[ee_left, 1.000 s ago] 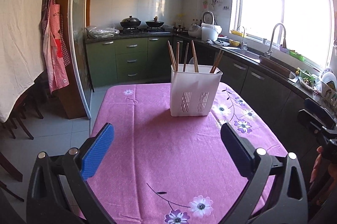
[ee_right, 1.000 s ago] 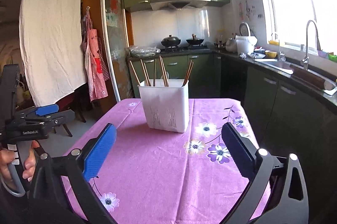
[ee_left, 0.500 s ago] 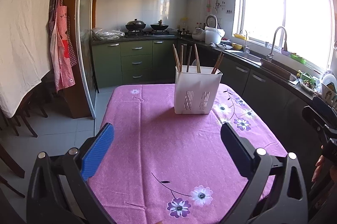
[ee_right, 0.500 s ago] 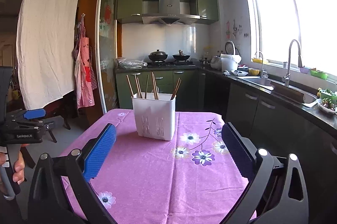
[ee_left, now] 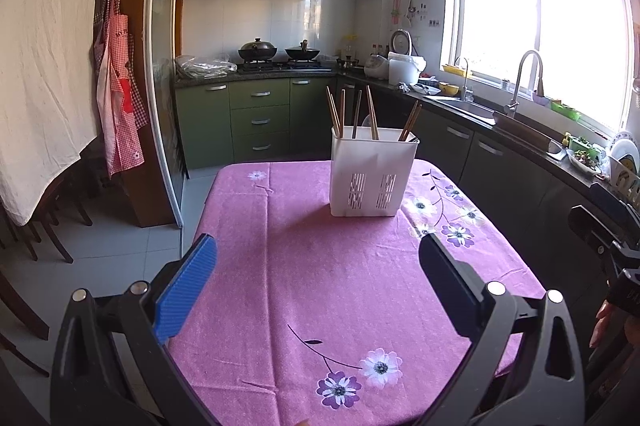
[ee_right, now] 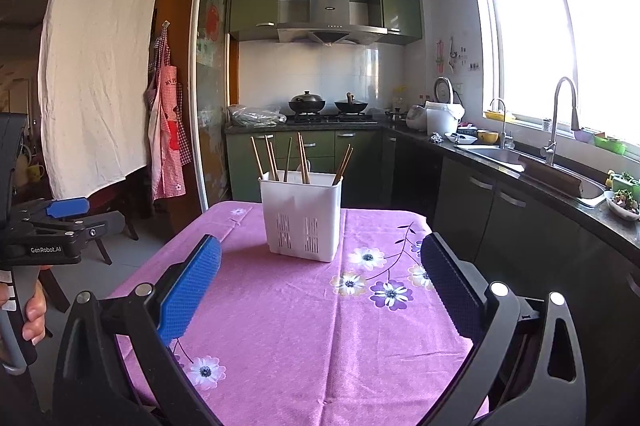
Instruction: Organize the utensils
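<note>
A white slotted utensil holder (ee_left: 370, 176) (ee_right: 302, 218) stands on the far part of a table under a pink flowered cloth (ee_left: 320, 290) (ee_right: 304, 322). Several brown chopsticks (ee_left: 370, 114) (ee_right: 302, 160) stand upright in it. My left gripper (ee_left: 318, 272) is open over the near half of the table, well short of the holder, with nothing between its fingers. The right gripper (ee_right: 322, 272) is open too, also held back from the holder. In the right wrist view the left gripper (ee_right: 66, 218) shows at the left edge, held by a hand (ee_right: 34, 314).
Green kitchen cabinets (ee_left: 260, 122) and a stove with two pans (ee_left: 280, 52) line the back wall. A counter with a sink and tap (ee_left: 520, 82) runs along the right under a bright window. An apron (ee_left: 118, 98) hangs on the left; chairs stand on the floor at the left.
Both grippers have drawn back and risen, so the holder looks smaller and farther away. Both stay open and nothing on the table has moved.
</note>
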`<state>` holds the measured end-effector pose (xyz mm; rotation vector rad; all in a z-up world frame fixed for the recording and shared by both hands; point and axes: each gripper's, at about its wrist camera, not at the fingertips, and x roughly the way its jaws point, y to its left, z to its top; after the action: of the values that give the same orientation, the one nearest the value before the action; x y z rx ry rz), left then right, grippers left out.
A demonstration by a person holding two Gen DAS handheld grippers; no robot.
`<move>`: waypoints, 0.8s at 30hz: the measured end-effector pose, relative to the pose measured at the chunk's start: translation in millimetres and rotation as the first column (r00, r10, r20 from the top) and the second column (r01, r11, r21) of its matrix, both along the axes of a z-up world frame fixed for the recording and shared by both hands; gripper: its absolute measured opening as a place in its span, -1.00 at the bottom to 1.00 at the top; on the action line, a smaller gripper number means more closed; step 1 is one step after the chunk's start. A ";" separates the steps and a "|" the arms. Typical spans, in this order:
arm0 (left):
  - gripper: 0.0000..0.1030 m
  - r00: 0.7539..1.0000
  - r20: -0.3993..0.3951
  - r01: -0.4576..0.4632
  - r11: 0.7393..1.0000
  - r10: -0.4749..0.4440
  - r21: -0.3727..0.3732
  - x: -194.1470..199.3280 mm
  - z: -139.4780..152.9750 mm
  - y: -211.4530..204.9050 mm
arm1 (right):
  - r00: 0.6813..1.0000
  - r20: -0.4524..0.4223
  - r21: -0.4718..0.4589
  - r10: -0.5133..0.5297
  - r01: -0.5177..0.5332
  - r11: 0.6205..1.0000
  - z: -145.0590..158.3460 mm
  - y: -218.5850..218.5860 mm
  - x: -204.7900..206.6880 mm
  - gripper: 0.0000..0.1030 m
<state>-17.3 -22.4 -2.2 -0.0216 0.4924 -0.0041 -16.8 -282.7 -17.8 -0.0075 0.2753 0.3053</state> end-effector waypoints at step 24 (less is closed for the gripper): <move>0.87 1.000 -0.007 0.010 1.000 -0.010 -0.021 -2.7 2.7 -4.1 | 1.000 -0.024 -0.011 0.018 -0.018 1.000 -5.8 7.4 9.6 0.91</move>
<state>-20.0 -26.5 0.5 -0.0399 0.4993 -0.0189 -7.2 -275.4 -23.7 -0.0174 0.3004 0.3220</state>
